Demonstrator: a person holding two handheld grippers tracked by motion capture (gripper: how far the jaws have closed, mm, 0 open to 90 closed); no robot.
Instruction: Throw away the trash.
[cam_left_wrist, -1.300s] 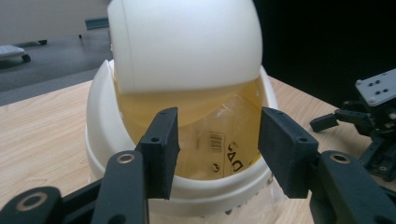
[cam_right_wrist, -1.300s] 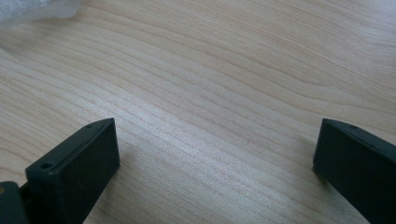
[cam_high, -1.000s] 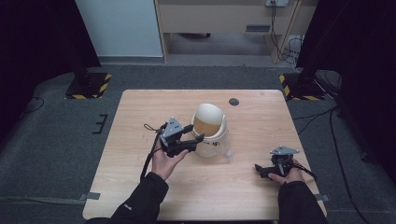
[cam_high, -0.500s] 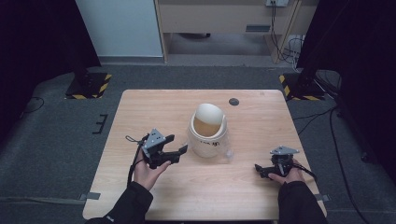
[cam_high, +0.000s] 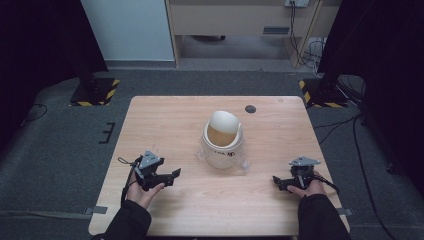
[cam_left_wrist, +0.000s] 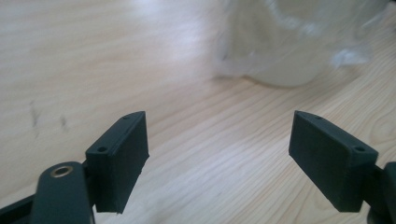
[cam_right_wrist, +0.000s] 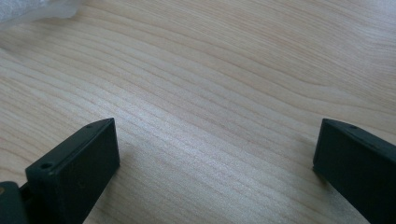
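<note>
A small white bin (cam_high: 222, 150) with a tilted swing lid (cam_high: 223, 125) stands mid-table, wrapped in a clear plastic bag (cam_high: 243, 165). My left gripper (cam_high: 174, 174) rests low over the front left of the table, pointing right toward the bin and well apart from it. Its jaws have just been opening and stand wide, with nothing between them (cam_left_wrist: 219, 135). The bin (cam_left_wrist: 289, 42) shows blurred ahead of it. My right gripper (cam_high: 276, 181) sits at the front right, pointing left, open over bare wood (cam_right_wrist: 217, 140).
The wooden table (cam_high: 170, 115) has a small dark round disc (cam_high: 250, 109) near its far edge. Dark floor surrounds it, with stand bases marked in yellow and black (cam_high: 95, 91) at the far left and far right. A crumpled bit of plastic (cam_right_wrist: 28, 9) lies ahead of the right gripper.
The left hand has drawn back from the bin's side to the front left of the table and sunk lower, its jaws spreading. The right hand has kept still.
</note>
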